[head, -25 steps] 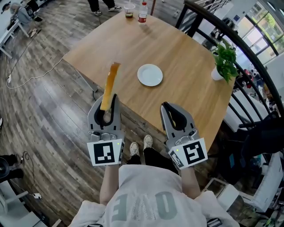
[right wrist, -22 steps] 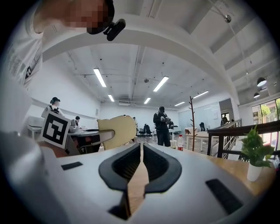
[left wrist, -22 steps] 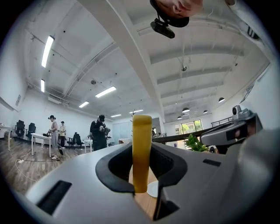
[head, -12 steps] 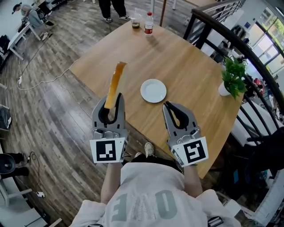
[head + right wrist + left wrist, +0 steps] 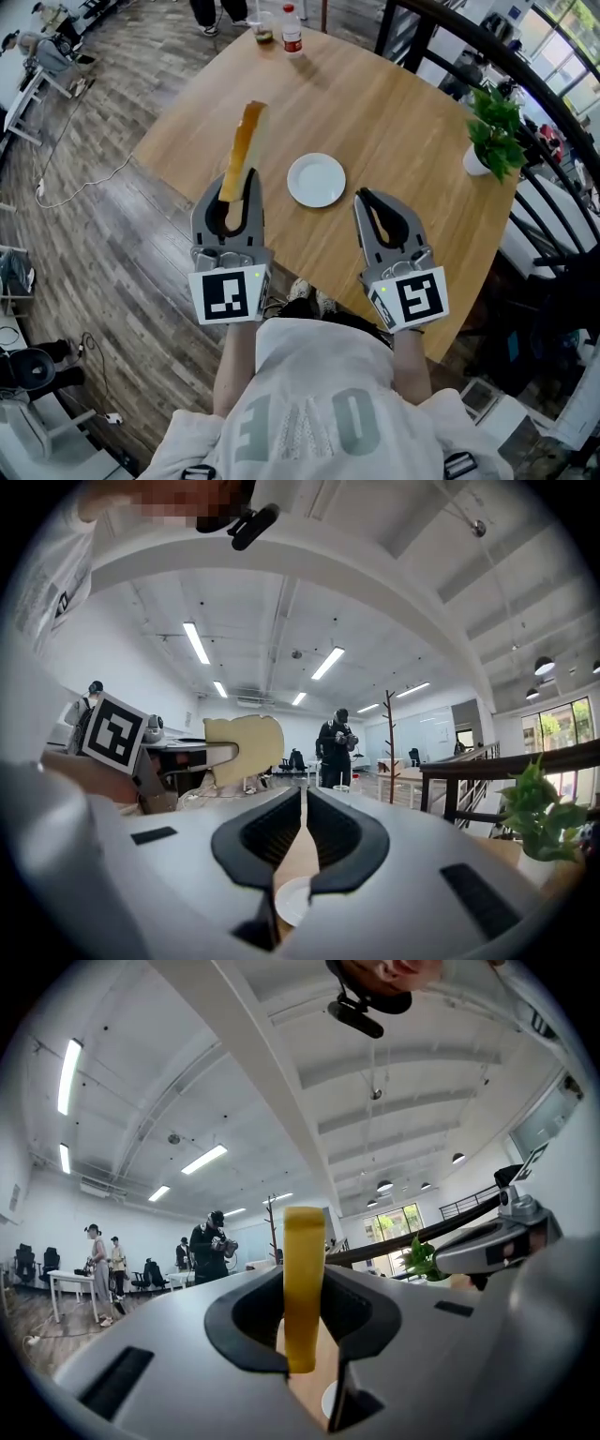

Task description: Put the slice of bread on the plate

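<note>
A slice of bread (image 5: 242, 150) stands on edge, sticking out forward from my left gripper (image 5: 241, 178), which is shut on its lower end. In the left gripper view the bread (image 5: 303, 1279) rises between the jaws. The white plate (image 5: 316, 180) lies on the wooden table (image 5: 403, 122), a little ahead and between both grippers. My right gripper (image 5: 364, 194) is shut and holds nothing, just right of the plate. In the right gripper view the jaws (image 5: 304, 794) meet, with the plate (image 5: 293, 899) below them and the bread (image 5: 246, 747) at the left.
A potted plant (image 5: 494, 131) stands at the table's right edge. A bottle (image 5: 292, 31) and a cup (image 5: 263, 26) stand at the far corner. A dark railing (image 5: 525, 84) runs behind the table on the right. Wooden floor lies to the left.
Both grippers have moved forward over the table's near edge, closer to the plate. The bread stays gripped in the left one.
</note>
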The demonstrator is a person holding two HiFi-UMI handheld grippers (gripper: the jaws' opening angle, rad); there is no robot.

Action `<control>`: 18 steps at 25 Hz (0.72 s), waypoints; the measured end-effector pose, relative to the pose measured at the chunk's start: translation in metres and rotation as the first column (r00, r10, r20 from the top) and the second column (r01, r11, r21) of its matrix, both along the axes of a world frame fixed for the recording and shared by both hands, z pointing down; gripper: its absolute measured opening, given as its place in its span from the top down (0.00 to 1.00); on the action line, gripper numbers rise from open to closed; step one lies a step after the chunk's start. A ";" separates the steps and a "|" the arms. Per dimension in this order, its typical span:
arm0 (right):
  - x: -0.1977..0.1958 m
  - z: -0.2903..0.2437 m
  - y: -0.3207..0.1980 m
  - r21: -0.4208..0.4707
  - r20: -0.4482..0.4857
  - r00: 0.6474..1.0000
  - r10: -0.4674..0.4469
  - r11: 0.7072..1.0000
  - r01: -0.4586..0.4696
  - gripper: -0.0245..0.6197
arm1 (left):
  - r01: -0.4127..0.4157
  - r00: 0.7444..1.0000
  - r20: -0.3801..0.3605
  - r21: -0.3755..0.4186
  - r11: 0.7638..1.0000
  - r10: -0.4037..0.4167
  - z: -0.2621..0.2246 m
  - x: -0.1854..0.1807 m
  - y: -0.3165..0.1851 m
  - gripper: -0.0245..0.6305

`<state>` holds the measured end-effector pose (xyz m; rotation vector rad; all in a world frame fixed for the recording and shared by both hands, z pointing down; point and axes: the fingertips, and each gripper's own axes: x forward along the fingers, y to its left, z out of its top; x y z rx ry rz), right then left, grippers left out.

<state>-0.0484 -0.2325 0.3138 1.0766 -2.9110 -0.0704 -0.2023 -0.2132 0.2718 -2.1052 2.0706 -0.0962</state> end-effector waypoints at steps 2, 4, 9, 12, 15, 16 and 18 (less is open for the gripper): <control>0.003 -0.001 -0.006 -0.005 -0.002 1.000 0.030 1.000 -0.030 0.91 | -0.016 1.000 0.018 -0.011 1.000 0.016 0.003 0.000 -0.011 0.82; 0.003 -0.001 -0.013 -0.003 -0.008 0.999 0.048 0.999 -0.048 0.91 | -0.033 0.999 0.035 -0.027 0.999 0.034 0.009 0.001 -0.022 0.82; 0.000 0.010 -0.018 -0.016 -0.047 0.996 0.074 0.997 -0.075 0.91 | -0.061 0.977 0.197 -0.130 0.990 0.086 0.038 0.011 -0.046 0.82; -0.002 0.013 -0.021 -0.025 -0.067 0.994 0.085 0.996 -0.087 0.91 | -0.060 0.952 0.280 -0.213 0.975 0.119 0.066 0.013 -0.063 0.82; 0.001 0.020 -0.025 -0.027 -0.102 0.989 0.102 0.994 -0.105 0.91 | -0.042 0.929 0.343 -0.273 0.961 0.138 0.094 0.013 -0.078 0.82; 0.003 0.022 -0.026 -0.030 -0.110 0.988 0.110 0.993 -0.113 0.91 | -0.045 0.923 0.352 -0.295 0.954 0.152 0.104 0.015 -0.083 0.82; 0.007 0.025 -0.029 -0.038 -0.117 0.985 0.125 0.991 -0.130 0.91 | -0.063 0.907 0.372 -0.341 0.938 0.197 0.122 0.019 -0.096 0.82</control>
